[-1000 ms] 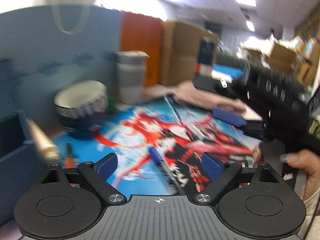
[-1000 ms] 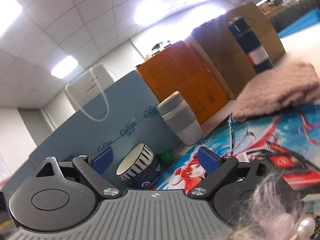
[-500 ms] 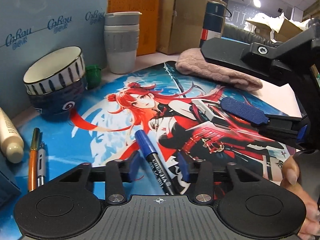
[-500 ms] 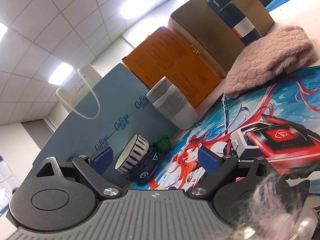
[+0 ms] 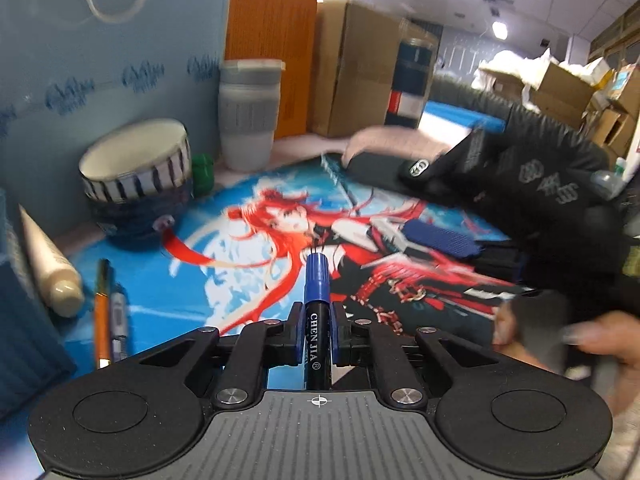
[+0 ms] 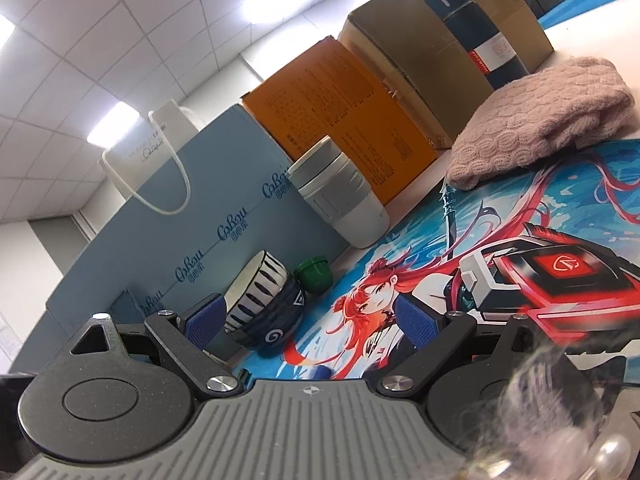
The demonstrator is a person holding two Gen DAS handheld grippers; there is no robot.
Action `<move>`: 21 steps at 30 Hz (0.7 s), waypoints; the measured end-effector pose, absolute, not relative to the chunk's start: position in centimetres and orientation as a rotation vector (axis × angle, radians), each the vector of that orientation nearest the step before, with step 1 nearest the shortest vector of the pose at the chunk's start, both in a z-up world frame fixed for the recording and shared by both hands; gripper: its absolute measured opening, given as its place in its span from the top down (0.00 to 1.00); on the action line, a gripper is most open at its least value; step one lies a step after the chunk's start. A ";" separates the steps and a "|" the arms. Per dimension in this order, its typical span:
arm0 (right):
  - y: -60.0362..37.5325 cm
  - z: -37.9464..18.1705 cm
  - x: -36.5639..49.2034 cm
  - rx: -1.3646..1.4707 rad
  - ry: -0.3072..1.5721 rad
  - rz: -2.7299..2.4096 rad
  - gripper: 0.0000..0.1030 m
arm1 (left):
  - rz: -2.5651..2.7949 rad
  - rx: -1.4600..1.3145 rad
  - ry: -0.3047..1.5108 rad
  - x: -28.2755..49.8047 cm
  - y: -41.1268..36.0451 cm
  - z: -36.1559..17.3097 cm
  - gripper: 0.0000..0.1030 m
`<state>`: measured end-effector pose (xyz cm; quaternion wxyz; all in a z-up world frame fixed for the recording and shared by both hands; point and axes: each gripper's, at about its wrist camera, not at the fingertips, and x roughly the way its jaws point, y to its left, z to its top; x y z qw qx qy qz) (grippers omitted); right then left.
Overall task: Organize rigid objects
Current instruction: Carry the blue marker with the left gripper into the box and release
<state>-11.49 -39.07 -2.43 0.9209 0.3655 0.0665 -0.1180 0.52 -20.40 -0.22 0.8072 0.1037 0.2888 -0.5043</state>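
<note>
A printed mat (image 5: 248, 280) is covering the pale desk (image 6: 432, 168). Stacked bowls (image 5: 136, 196), two pens (image 5: 110, 320) and a cream tube (image 5: 48, 272) are lying on the mat; a grey cup (image 6: 340, 200) and pink knit cloth (image 6: 536, 120) are resting at its edge.

Office storeroom: grid ceiling panels (image 6: 100, 40), stacked cardboard boxes (image 5: 560, 88)

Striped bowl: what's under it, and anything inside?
The striped bowl sits nested in a dark blue bowl with swirl marks, which stands at the printed mat's edge. What lies inside the striped bowl cannot be seen: only its white inner wall shows.
</note>
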 end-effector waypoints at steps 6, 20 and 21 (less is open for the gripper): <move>-37.0 -1.1 -10.7 0.699 0.153 -0.168 0.11 | -1.094 0.113 0.501 -0.8 -14.7 2.9 0.90; -29.7 6.7 -5.7 0.701 0.132 0.101 0.11 | -0.861 0.192 0.200 1.2 -4.8 9.5 0.90; -29.1 6.9 -5.3 0.705 0.121 0.133 0.11 | -0.831 0.224 0.190 1.8 -4.5 9.9 0.90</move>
